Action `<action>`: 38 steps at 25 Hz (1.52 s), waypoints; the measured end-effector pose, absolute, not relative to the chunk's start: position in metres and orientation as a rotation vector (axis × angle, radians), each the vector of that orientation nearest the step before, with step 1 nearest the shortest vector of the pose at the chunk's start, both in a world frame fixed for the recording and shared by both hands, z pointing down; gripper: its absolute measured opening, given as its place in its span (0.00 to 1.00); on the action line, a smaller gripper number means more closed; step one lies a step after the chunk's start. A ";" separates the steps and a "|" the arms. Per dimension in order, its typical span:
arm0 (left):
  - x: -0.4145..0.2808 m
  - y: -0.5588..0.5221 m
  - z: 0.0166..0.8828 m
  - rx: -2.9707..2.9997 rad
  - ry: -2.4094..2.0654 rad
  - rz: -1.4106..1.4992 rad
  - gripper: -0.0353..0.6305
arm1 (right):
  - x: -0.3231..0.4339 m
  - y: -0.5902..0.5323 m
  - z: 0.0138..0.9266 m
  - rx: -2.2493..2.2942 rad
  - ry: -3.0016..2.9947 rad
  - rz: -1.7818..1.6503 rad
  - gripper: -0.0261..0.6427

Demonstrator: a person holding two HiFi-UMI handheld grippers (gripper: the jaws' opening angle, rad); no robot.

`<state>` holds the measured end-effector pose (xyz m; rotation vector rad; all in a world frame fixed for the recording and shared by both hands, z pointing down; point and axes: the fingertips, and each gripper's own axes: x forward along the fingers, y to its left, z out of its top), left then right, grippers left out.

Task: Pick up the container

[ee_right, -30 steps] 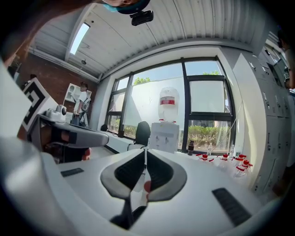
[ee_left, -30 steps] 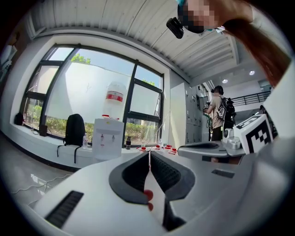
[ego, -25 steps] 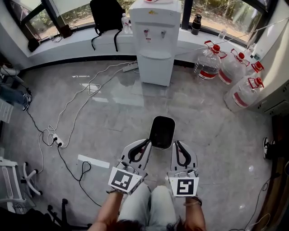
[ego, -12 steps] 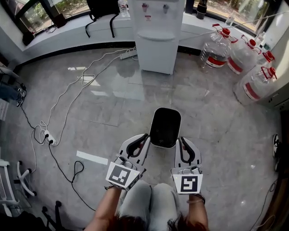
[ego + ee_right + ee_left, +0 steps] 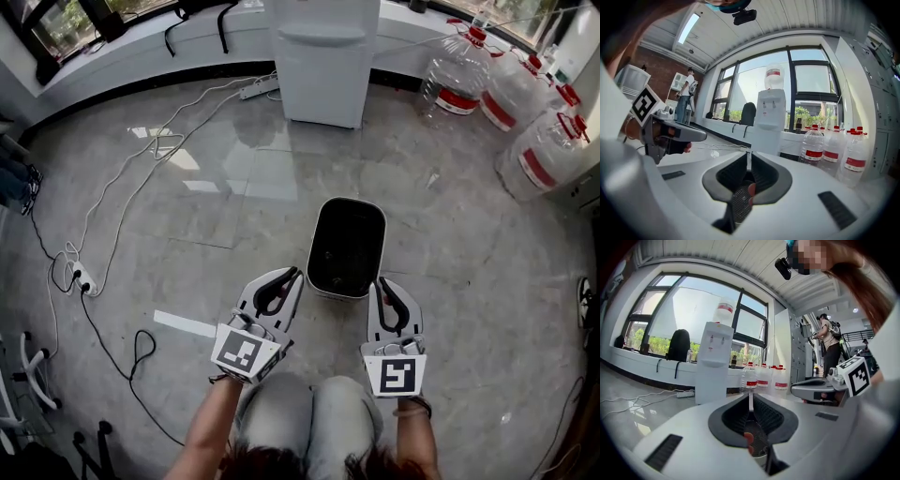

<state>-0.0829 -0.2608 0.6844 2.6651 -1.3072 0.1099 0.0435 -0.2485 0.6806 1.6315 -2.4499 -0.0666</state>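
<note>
The container (image 5: pixel 347 246), a white bin with rounded corners and a dark inside, is standing open-side up on the floor (image 5: pixel 450 281), just ahead of the person's knees (image 5: pixel 309 427) and between the tips of the two tongs. The left tongs (image 5: pixel 292 273) are pointing at its near left corner and the right tongs (image 5: pixel 379 281) at its near right corner. Both are clenched with nothing between them (each gripper view is showing the dark pads meeting in a thin line), and no view is showing whether they touch the bin. The floor is glossy grey stone tile, reflecting window light. White cables (image 5: pixel 122 197) are trailing across it to a power strip (image 5: pixel 81 278) at the left. Beyond the container a white water dispenser (image 5: pixel 323 56) is standing against a low window ledge (image 5: pixel 103 56). Clear water jugs (image 5: pixel 539 155) with red caps are leaning together at the right. Through the left gripper view a black backpack (image 5: pixel 678 345) is sitting on the ledge and another person (image 5: pixel 829 343) is standing by tall cabinets. The jugs are wearing red label bands whose print is too small to read. Each cube (image 5: pixel 246 353) is carrying black-and-white square markers.
</note>
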 end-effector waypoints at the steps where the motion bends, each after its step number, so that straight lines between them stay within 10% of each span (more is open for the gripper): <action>1: -0.083 -0.260 0.694 2.666 -1.305 0.116 0.08 | 0.043 -0.247 0.688 1.624 -2.448 -0.064 0.08; 38: -0.080 -0.238 0.956 2.519 -1.255 0.371 0.27 | 0.060 -0.206 0.953 1.376 -2.289 0.264 0.29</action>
